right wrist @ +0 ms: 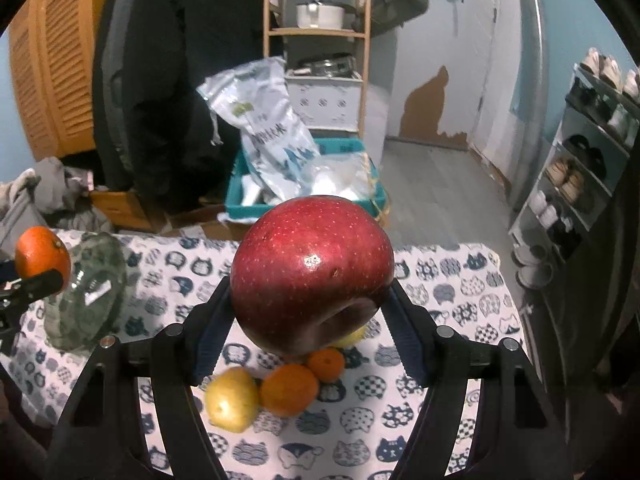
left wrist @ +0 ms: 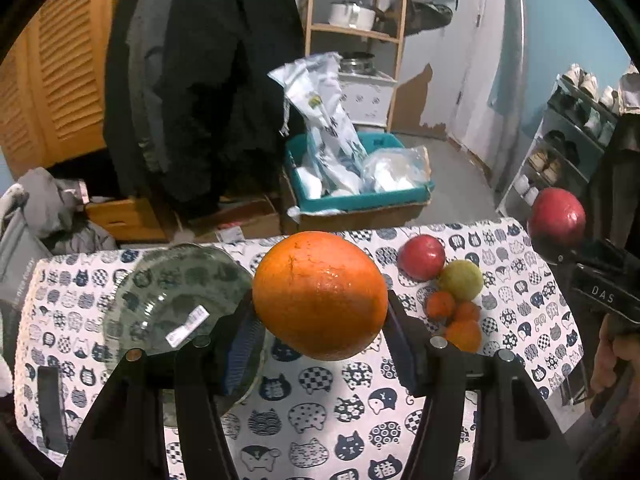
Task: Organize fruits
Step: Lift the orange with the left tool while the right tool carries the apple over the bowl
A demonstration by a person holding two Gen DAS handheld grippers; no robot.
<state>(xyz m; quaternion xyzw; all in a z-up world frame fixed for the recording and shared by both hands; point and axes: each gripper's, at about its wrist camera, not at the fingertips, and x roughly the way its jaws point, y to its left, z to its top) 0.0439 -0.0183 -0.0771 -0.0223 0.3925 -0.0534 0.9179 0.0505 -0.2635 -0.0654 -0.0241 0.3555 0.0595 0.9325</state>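
Note:
My left gripper [left wrist: 320, 320] is shut on a large orange [left wrist: 320, 294], held above the cat-print tablecloth [left wrist: 320, 408]. My right gripper [right wrist: 310, 300] is shut on a big red apple [right wrist: 312, 276], also lifted off the table. In the left wrist view that same apple [left wrist: 557, 216] shows at the far right. A clear glass plate [left wrist: 180, 304] lies on the cloth at the left. On the cloth remain a red apple [left wrist: 422, 258], a yellow-green fruit [left wrist: 461, 280] and small oranges [left wrist: 464, 334]. The right wrist view shows a yellow fruit [right wrist: 232, 400] and two oranges [right wrist: 289, 390] below the apple.
Beyond the table's far edge stand a teal crate [left wrist: 356, 196] with plastic bags, cardboard boxes, a hanging dark coat [left wrist: 200, 80] and a wooden shelf [left wrist: 356, 32]. A shoe rack [left wrist: 568, 148] stands at the right. A hand [left wrist: 612, 364] holds the right gripper's handle.

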